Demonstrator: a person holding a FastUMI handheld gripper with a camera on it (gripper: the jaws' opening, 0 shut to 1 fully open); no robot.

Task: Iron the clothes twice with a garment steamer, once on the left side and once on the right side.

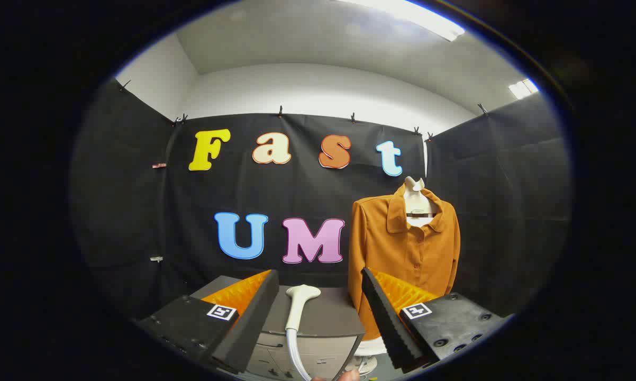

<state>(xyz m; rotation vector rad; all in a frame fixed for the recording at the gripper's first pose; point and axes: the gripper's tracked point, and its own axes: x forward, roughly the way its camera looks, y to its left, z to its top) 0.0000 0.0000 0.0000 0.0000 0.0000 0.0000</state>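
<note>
Hovering above the work surface, the gripper (318,312) has its fingers spread wide, with nothing pressed between them. The garment steamer head (299,307) lies in the gap between the two fingers, nearer the left one, but touches neither. It rests on top of a grey cabinet (328,317), nozzle end away from the camera, and its pale hose (294,354) trails down over the cabinet front.

Judgement: the head was probably left flat on the cabinet so that its neck presents itself lengthwise to an approaching tool. With the fingers already apart and straddling it, the step in hand looks like the reach for the steamer; the grasp is not yet made.

The orange shirt (402,254) hangs buttoned on a white dress form (416,198), standing upright beyond the right finger and just beside the cabinet. The garment faces the gripper squarely, which would let the steamer reach both its left and right sides without turning the form. No ironing pass is in progress at this moment, since the steamer lies on the cabinet.

At the lower edge of the view, near the hose, something like a fingertip (350,375) peeks in; too little shows to be sure.

The pedestal of the form shows partly, below the shirt hem.
</note>
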